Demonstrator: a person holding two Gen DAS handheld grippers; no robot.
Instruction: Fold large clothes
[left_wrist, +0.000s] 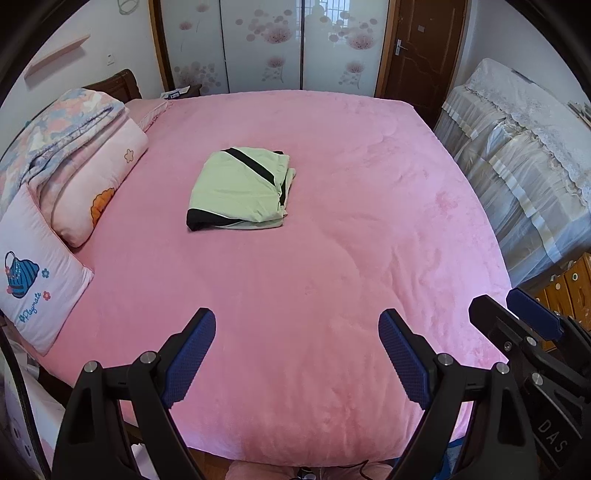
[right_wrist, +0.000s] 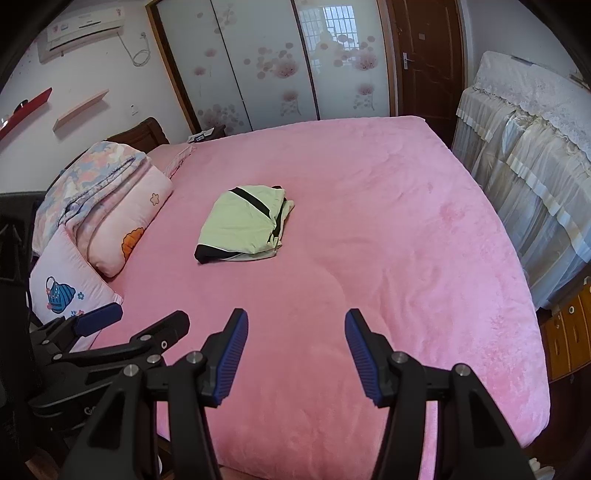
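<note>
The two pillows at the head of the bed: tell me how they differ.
The near pillow is pale lilac-white, printed with a blue bag and the word Playmate; the far pillow is pink with orange and outlined flowers. The near pillow has nothing on it; the far pillow has a folded floral quilt on top. Both rest on the pink bed.

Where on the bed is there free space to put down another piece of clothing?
The pink bedspread is bare right of the folded green garment, up to the draped furniture, and bare in front of it, toward both grippers. The left edge is crowded: a folded quilt and a pillow.
</note>
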